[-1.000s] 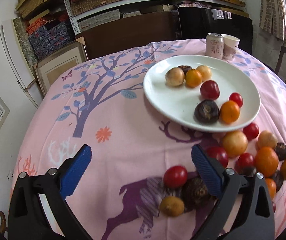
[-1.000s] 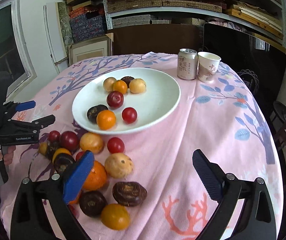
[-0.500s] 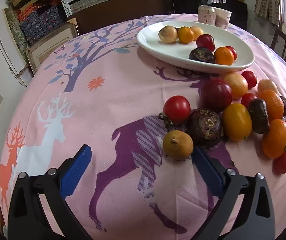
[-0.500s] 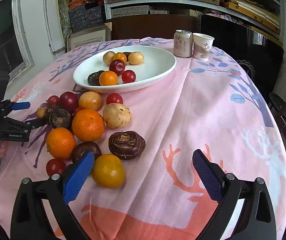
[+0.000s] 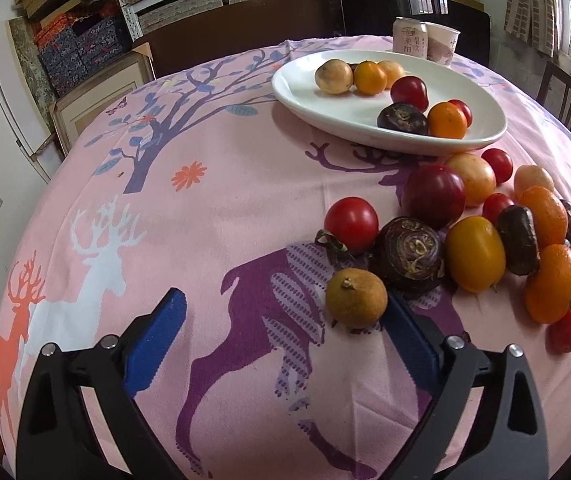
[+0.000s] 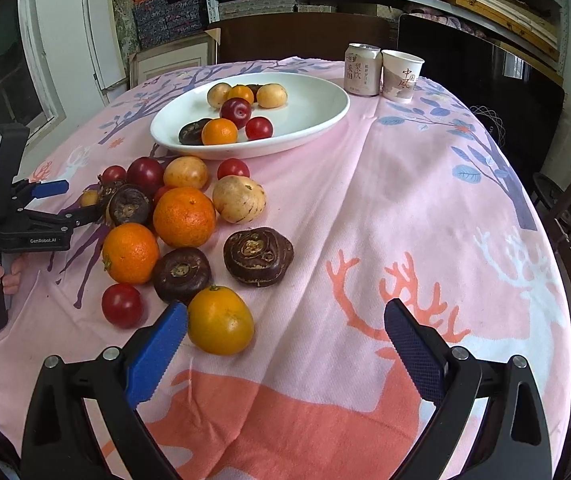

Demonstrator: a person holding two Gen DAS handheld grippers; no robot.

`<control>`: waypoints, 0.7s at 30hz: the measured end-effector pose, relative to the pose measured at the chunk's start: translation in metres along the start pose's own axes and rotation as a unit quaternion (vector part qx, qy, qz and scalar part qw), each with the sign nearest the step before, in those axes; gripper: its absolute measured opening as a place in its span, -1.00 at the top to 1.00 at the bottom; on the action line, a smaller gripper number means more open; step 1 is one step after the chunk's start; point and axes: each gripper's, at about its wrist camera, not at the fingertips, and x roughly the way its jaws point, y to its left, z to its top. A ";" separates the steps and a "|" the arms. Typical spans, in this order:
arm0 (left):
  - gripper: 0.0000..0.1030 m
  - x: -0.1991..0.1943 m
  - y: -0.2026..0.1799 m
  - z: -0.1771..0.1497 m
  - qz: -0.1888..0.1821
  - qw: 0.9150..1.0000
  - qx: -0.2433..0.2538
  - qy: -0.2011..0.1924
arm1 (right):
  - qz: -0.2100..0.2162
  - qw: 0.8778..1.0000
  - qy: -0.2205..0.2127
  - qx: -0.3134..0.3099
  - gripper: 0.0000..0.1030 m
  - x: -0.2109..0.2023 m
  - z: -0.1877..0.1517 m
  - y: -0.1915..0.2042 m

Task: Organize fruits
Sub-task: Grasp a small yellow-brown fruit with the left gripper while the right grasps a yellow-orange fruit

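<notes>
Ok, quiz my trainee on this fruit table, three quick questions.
1. True or false: the white plate holds no fruit yet.
2. What stands beside the drink can? A paper cup, B bottle, C bowl.
3. Fill in: the small brown fruit lies just inside one finger of the ___ claw.
Key: 1 false; 2 A; 3 left claw.

Loose fruits (image 6: 183, 216) before plate (image 6: 317, 120); can (image 6: 361, 68), cup (image 6: 401, 76) behind.
</notes>
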 end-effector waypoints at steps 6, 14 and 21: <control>-0.08 -0.007 -0.015 -0.001 -0.010 0.999 0.041 -0.018 | 0.002 0.999 0.029 -0.014 -0.93 0.017 -0.007 0.013; 0.44 -0.009 -0.023 -0.003 -0.043 0.997 0.057 -0.021 | 0.029 0.999 0.018 -0.013 -0.25 0.013 -0.009 0.018; 0.44 -0.008 -0.015 -0.002 -0.063 0.997 0.037 -0.016 | 0.031 0.999 0.001 -0.007 0.28 -0.002 -0.018 0.023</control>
